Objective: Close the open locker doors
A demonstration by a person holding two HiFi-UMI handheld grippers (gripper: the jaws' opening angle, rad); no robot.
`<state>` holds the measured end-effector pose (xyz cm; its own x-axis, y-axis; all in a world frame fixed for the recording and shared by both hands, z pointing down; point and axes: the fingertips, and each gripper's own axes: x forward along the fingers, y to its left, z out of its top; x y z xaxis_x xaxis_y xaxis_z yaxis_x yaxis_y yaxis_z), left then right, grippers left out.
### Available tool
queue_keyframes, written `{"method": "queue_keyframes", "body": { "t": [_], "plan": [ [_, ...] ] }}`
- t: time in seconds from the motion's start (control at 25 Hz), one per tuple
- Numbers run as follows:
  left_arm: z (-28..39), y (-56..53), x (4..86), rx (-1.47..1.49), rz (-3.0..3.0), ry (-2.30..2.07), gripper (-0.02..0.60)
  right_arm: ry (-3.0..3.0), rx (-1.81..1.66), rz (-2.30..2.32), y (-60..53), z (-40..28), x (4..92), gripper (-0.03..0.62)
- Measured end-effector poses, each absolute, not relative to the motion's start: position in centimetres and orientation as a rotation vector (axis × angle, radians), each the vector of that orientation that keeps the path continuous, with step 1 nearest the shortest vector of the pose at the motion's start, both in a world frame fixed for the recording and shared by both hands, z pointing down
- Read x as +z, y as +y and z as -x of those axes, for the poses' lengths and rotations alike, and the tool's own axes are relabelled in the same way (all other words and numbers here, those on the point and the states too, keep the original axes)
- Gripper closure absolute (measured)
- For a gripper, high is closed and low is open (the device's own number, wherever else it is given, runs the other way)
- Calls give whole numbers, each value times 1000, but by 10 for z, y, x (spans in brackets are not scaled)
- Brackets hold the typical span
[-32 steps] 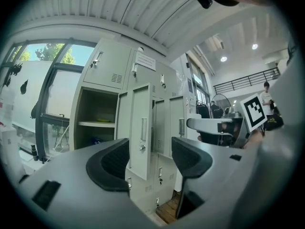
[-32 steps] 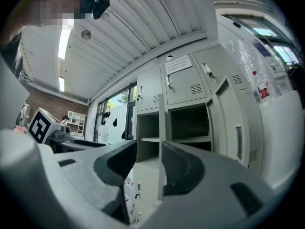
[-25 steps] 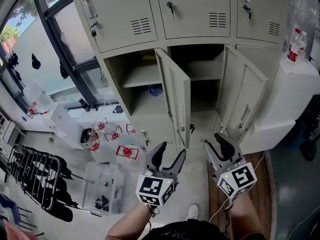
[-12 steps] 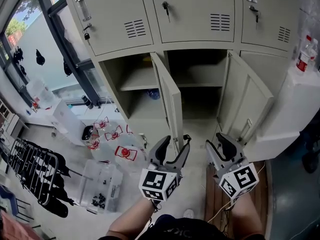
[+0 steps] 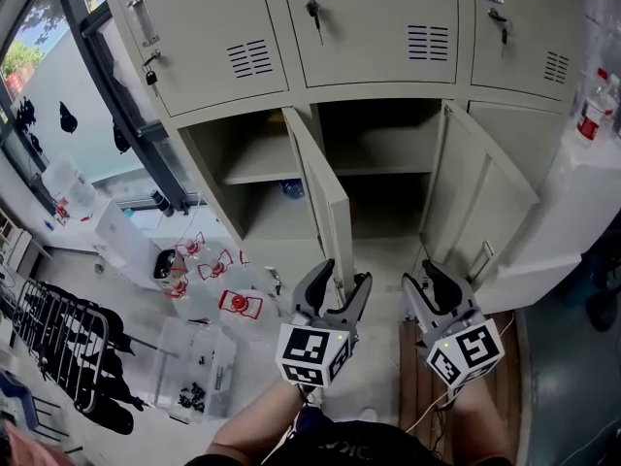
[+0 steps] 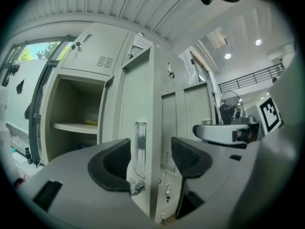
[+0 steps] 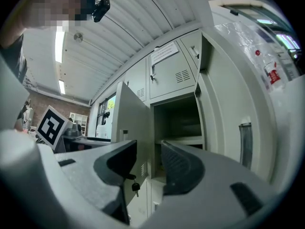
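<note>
Now that we have carried both tools closer to the lockers (image 5: 388, 37), the left open door (image 5: 320, 192) stands edge-on between the spread jaws of the left tool (image 5: 340, 282), which do not pinch it. The right tool (image 5: 427, 284), likewise open and empty, has come up near the right open door (image 5: 480, 202). Both doors hang wide in front of their compartments, so we judge nothing closed yet and each door ready to be pushed shut.
</note>
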<state>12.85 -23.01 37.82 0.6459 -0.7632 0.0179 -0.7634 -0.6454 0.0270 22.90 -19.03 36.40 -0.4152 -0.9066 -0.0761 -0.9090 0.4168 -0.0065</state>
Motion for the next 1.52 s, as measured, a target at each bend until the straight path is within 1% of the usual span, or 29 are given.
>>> {"method": "queue_keyframes", "body": {
  "t": [0.12,0.4,0.56,0.68,1.32,1.52],
  "plan": [
    [-130,-236,376,14,-2848,-1281,319,2555,40,1685,-197,-229,363,447],
    [-125,-242,373,-12,-2866,-1236,351,2513,29,1725,-203,-230,359,447],
    [-120,-237,374,-25,-2864,-1224,403,2515,28,1729,-200,-226,359,447],
    [-113,-235,374,-23,-2856,-1237,410,2511,28,1724,-197,-223,357,447],
    [-40,-233,373,-33,-2770,-1401,468,2589,45,1590,-209,-163,347,447],
    [-14,-239,372,-38,-2734,-1467,471,2618,52,1542,-218,-143,343,447]
  ]
}}
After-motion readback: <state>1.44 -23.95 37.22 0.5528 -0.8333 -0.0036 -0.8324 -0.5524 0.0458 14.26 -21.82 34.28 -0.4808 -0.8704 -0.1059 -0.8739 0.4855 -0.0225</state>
